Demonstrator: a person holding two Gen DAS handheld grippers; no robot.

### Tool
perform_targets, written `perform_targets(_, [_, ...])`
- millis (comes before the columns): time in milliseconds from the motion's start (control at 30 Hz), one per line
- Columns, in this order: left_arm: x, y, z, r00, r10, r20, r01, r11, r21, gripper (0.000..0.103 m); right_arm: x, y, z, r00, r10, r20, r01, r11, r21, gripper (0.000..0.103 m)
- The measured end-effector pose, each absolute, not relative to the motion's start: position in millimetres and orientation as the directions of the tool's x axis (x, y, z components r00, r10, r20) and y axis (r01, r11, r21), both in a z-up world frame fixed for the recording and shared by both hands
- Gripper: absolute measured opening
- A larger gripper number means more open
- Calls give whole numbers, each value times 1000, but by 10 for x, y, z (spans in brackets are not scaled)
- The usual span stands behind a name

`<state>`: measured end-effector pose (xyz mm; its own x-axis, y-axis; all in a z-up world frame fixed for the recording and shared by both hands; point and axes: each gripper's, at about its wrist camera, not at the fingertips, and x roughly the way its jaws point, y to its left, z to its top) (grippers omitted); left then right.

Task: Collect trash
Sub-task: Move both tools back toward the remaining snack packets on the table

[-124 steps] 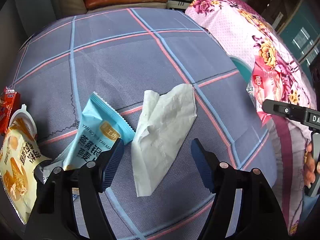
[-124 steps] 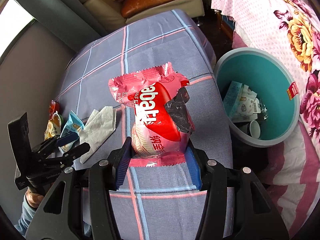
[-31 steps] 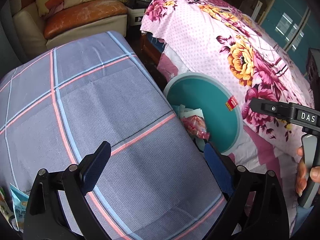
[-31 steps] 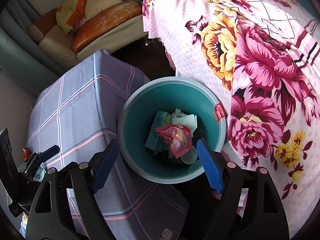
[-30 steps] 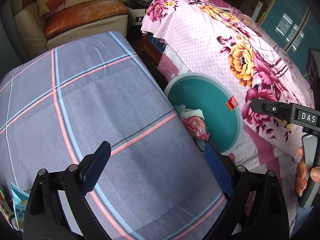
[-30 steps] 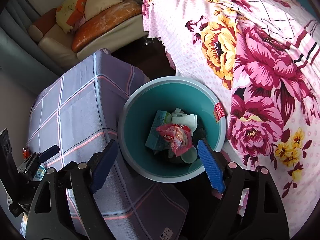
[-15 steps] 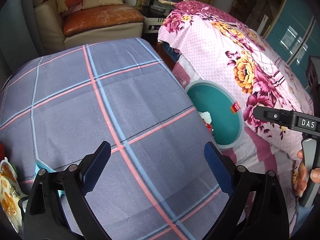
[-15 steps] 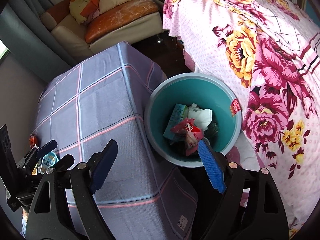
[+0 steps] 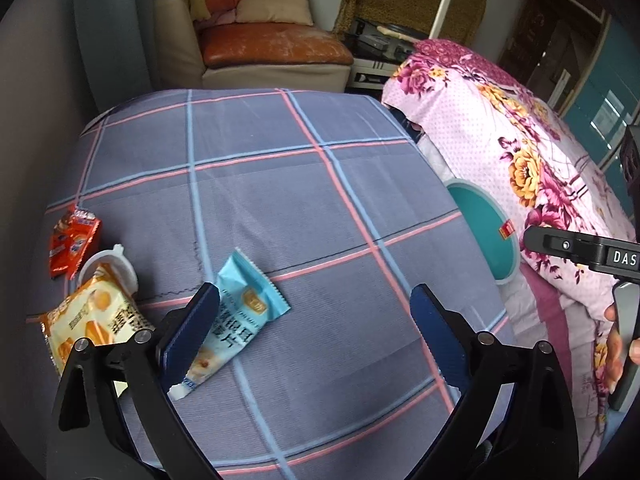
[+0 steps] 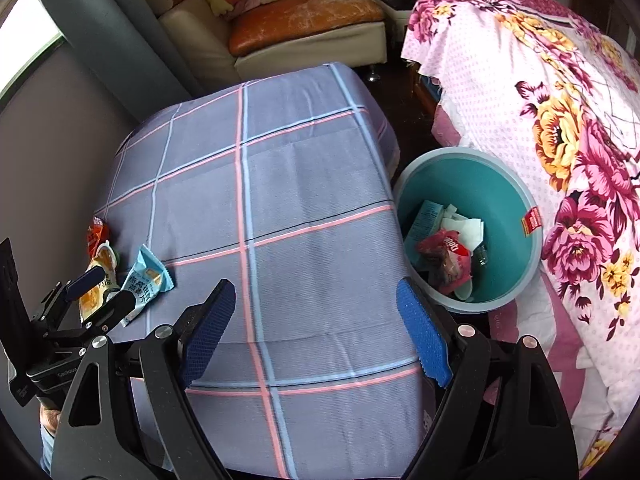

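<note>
3 wrappers (image 9: 236, 320), 1 cup (image 9: 114, 264), 1 bin (image 10: 472, 168)

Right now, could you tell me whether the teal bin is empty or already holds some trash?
Partly filled: the teal bin holds a red wrapper and white paper.

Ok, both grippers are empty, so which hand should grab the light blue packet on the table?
Left. The left gripper hangs open right by the light blue packet, one finger already overlapping it. The right gripper is open too, but nearer the bin.
</note>
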<state>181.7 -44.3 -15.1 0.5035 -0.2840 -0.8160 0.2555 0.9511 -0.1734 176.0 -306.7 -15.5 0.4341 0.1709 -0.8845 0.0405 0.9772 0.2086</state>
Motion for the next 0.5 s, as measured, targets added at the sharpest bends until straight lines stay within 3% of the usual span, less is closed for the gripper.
perform_targets(500, [1523, 872, -289, 558, -133, -819, 111, 990, -85, 97, 1869, -1731, -403, 311, 213, -926, -123, 975, 183, 79])
